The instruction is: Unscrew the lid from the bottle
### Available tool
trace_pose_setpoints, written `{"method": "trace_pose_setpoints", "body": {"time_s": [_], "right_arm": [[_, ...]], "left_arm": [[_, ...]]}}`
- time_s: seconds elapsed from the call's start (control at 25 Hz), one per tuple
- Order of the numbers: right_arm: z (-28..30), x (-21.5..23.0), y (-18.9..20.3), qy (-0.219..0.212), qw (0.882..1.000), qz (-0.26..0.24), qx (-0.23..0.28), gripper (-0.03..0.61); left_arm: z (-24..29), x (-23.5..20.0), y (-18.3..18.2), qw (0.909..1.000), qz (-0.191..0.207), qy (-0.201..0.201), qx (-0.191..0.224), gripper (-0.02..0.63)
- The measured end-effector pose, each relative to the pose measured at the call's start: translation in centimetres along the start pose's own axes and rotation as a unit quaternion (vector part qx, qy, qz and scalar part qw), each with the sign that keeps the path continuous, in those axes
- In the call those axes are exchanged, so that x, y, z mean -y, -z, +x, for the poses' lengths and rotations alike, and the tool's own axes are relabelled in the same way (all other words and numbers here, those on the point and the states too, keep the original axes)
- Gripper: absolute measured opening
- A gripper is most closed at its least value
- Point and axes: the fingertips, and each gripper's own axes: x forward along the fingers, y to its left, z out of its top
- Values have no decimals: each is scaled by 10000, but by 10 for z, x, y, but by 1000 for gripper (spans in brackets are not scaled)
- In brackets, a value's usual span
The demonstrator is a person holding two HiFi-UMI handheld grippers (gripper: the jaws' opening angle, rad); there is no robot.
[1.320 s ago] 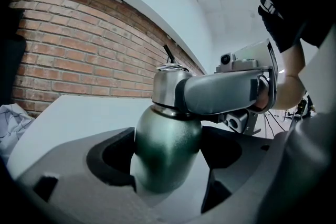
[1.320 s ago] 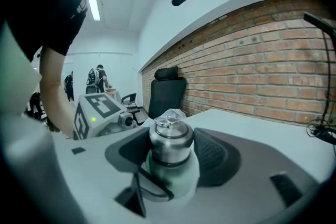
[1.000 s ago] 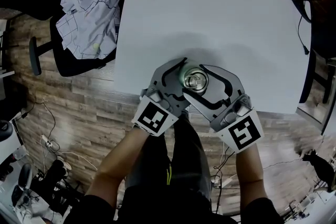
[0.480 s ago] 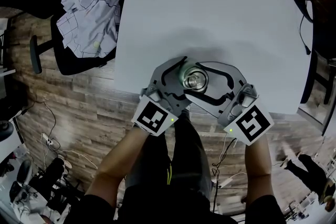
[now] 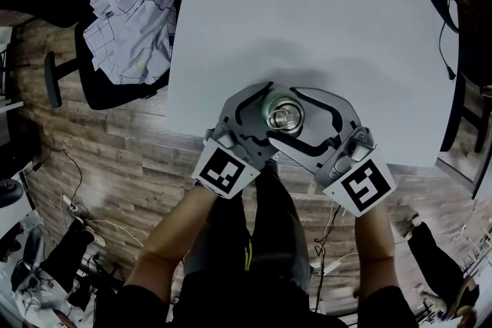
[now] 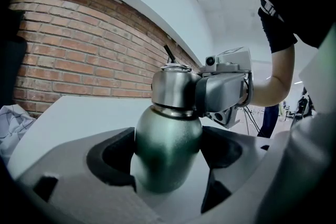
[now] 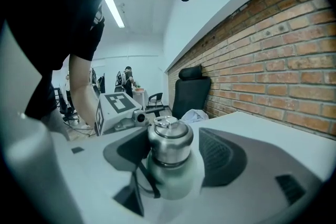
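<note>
While a checked shirt (image 5: 132, 19) lies draped over the chair (image 5: 55, 82) at far left, the left gripper (image 6: 168, 157) clamps the green body of the bottle (image 6: 167, 134), which stands upright on the white table (image 5: 323, 4) near its front edge. Its steel lid (image 7: 169, 143) sits between the jaws of the right gripper (image 5: 286, 117); they have just been opening and stand released, one pad clear of it.

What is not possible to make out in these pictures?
Head view: bottle below its lid, hidden under fingers of left gripper and right gripper.
Left gripper view: bottle's base, behind that gripper's body.
Right gripper view: fingers have just been opening round the lid; how far it is unscrewed, its skirt covers.
</note>
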Motion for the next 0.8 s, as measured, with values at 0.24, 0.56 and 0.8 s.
{"method": "trace_pose_setpoints", "body": {"time_s": [0.24,0.56,0.8], "right_arm": [[-9,2,-5,695,9974,149,147,298],[-8,4,-9,2370,9698,446,369,296],[-3,10,-4,2619,9638,436,245,296]], "left_arm": [[-1,0,1,10000,8,-11,10,370],[-2,0,1,10000,-1,-11,-5,370],[-1,0,1,10000,37,-5,-7,370]]}}
